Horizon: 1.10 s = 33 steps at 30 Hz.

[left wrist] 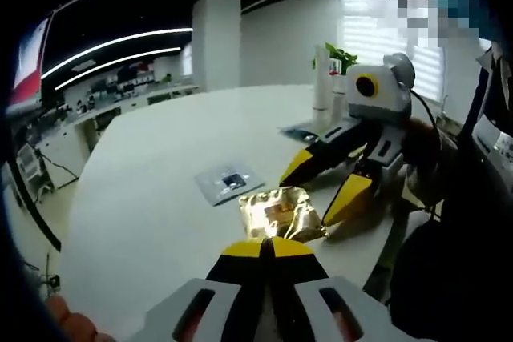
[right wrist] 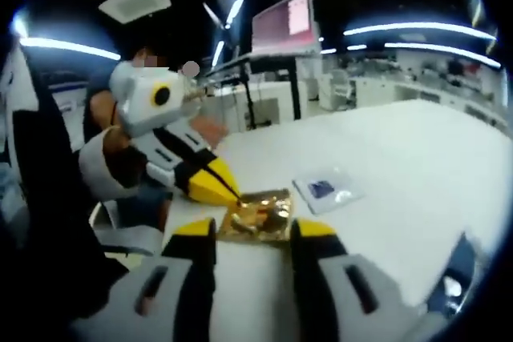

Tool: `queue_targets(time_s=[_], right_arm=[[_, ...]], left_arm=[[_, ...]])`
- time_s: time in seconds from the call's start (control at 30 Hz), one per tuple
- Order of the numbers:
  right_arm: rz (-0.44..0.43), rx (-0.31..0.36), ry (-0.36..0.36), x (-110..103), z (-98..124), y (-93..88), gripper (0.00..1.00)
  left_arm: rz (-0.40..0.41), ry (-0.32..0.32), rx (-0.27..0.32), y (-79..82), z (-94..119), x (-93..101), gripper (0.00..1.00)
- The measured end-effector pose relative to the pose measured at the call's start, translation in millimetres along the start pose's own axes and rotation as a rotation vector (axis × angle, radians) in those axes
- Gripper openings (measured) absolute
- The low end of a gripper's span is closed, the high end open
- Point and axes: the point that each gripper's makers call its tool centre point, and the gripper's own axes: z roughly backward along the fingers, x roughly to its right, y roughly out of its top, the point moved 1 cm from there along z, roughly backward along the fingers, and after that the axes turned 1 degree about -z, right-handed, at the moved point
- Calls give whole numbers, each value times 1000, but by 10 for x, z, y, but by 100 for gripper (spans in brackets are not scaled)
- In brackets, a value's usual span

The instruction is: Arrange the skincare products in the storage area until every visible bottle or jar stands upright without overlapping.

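Item: gold foil sachet (left wrist: 280, 212), flat on white table (left wrist: 152, 198), frame centre. Left gripper (left wrist: 268, 247): tips pressed together on its near edge (pinching). Right gripper (left wrist: 325, 186): jaws spread around far side. Step: repositioning sachet. Next: lift w/ care, foil probably slippery.

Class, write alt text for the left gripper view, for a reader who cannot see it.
Shut yellow-tipped tongs pinch the near edge of a crinkled gold foil sachet on a white table. The other tongs reach in open from the right beside the sachet; a flat silvery packet lies behind.
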Motion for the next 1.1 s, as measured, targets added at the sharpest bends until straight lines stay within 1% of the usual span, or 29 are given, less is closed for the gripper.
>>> queue_targets(time_s=[0.03,0.07,0.1,0.13,0.27,0.43,0.53,0.57,0.6,0.63,0.67,0.73,0.8,0.9,0.97,1.0,1.1], right_arm=[[-13,6,7,-4,-2,9,33],[-48,32,28,-33,-5,43,31],[-85,50,32,-17,-3,68,31],[-92,50,36,1,-3,68,30],[-122,49,41,26,-24,48,28],[-151,78,42,50,-25,78,22],[-168,131,47,38,-27,159,18],[-166,139,55,16,-32,176,14],[-164,126,75,-34,-57,166,11],[-154,117,85,-72,-80,158,10],[-144,111,75,-78,-98,149,11],[-98,112,37,-26,-93,149,8],[-98,113,27,3,-84,142,4],[-95,119,15,41,-64,142,0],[-56,114,-11,76,-35,147,0],[-46,109,-10,75,-27,147,0],[18,91,-29,108,10,154,0]], left_arm=[[-22,10,1,3,-4,-3,0],[-34,19,3,4,-11,2,0],[-49,27,5,9,-15,2,0],[-51,31,9,11,-20,-5,0],[-28,36,27,23,-29,-25,0],[-6,42,43,29,-45,-20,0],[0,39,59,37,-67,-9,0],[0,39,68,42,-79,-7,0],[3,39,76,47,-90,-4,0],[6,40,82,52,-97,-5,0],[9,41,87,53,-100,-7,0],[16,43,95,51,-103,-16,0],[27,41,107,48,-105,-20,0],[15,41,122,60,-115,1,0],[-8,51,145,78,-124,13,1],[-14,55,153,85,-125,17,2],[-28,50,204,159,-106,38,3]])
